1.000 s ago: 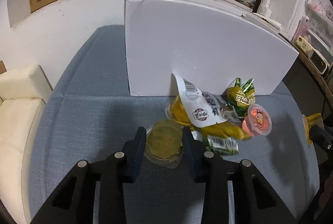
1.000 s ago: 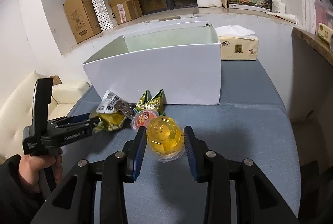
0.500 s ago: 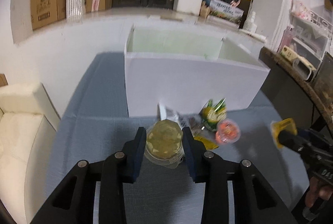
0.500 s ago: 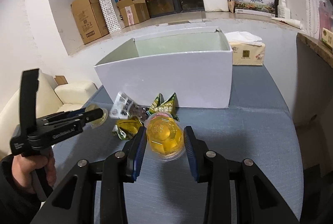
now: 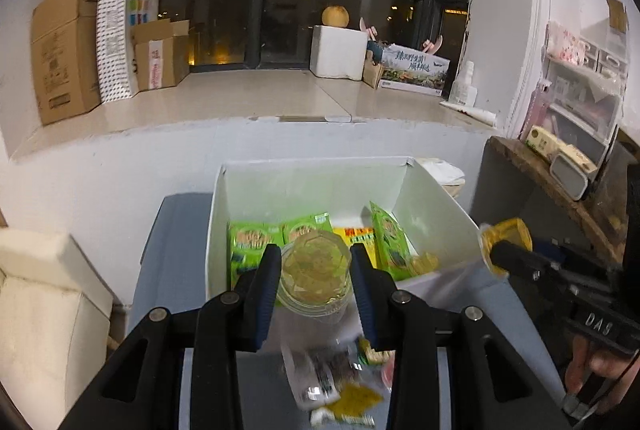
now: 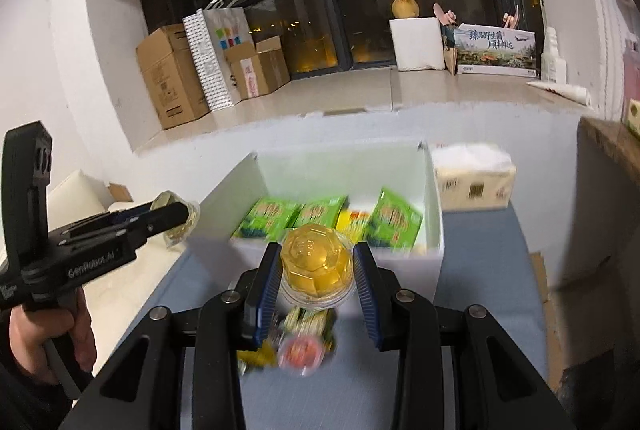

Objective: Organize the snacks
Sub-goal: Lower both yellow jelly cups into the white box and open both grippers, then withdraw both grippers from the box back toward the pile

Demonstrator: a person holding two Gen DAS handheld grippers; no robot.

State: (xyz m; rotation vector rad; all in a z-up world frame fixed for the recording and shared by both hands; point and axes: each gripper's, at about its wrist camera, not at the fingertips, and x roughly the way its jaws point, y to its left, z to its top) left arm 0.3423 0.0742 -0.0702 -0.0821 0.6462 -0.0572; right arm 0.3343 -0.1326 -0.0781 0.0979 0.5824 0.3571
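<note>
Grey desk (image 6: 480,290): white box (image 5: 436,206) part-filled with packets, each claw (image 5: 316,280) (image 6: 316,274) pinching a jelly cup (image 5: 316,266) (image 6: 316,262), loose snacks (image 6: 296,342) left outside.

Loose snack packets (image 5: 336,386) on table motion-blurred, labels unreadable

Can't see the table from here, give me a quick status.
Left hand-held gripper shut on a yellow jelly cup; right hand-held gripper shut on another. Both near the white box. Loose snacks below; nothing blocking.
</note>
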